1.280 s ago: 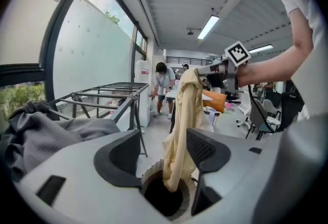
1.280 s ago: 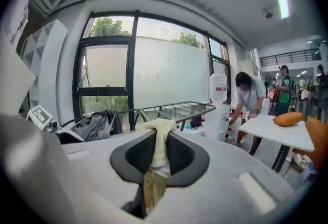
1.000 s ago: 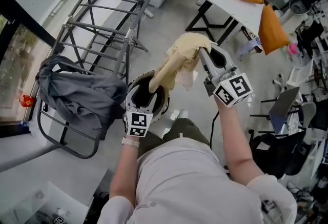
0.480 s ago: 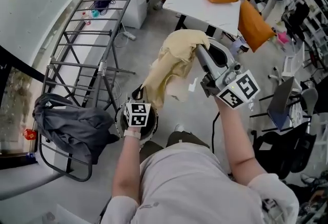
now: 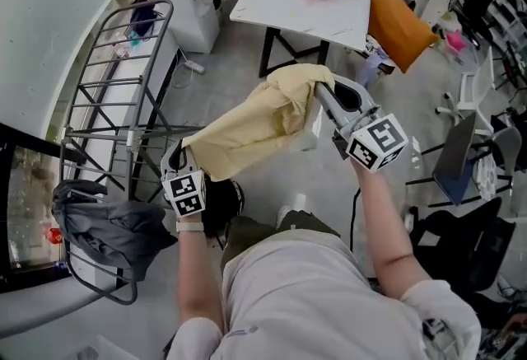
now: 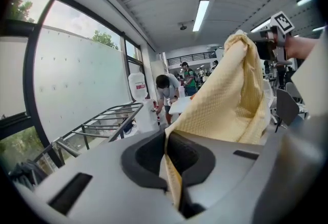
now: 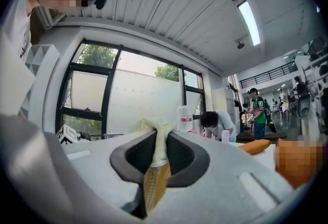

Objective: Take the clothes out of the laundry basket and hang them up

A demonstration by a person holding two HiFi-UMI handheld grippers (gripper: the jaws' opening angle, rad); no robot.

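Observation:
A yellow waffle-weave cloth hangs stretched in the air between both grippers. My left gripper is shut on its lower left edge, and the fabric runs up from the closed jaws toward the right gripper. My right gripper is shut on the cloth's upper right corner, with a fold pinched between its pads. The metal drying rack stands to the left. A dark round basket lies mostly hidden under the left gripper.
A grey garment is draped over the rack's near end. A white table with orange cushions stands ahead, with people bent over beyond it. A white appliance is at the rack's far end. Chairs and cables crowd the right side.
The left gripper has closed on the cloth's lower edge and swung left and down, away from the basket, spreading the bunched cloth into a taut sheet. The right gripper kept its grip.

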